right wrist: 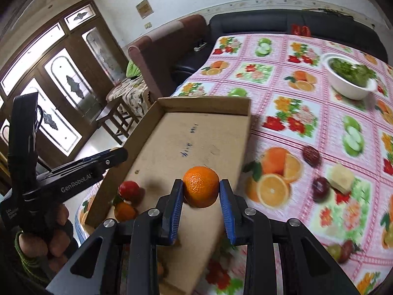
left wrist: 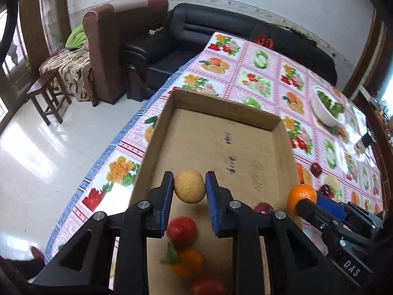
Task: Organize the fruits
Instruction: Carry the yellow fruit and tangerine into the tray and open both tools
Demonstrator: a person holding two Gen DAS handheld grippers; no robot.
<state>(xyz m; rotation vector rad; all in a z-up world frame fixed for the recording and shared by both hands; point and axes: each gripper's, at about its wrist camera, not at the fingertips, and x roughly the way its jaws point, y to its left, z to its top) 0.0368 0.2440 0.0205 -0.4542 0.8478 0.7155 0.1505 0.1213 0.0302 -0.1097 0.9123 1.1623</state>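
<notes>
The table wears a pink cloth (right wrist: 307,56) with fruit and flower pictures on it. A brown cardboard tray (left wrist: 221,113) sits on the cloth. The left gripper (left wrist: 189,189) squeezes a tan round fruit (left wrist: 189,186) over the tray. The right gripper (right wrist: 201,187) squeezes an orange (right wrist: 201,186) over the tray too. A red fruit (left wrist: 182,231) lies inside the tray. A white bowl (right wrist: 348,91) of green leaves stands farther back. Behind the table are a black sofa (left wrist: 196,32), a brown armchair (left wrist: 118,44) and a wooden stool (left wrist: 46,93) on a shiny white floor.
</notes>
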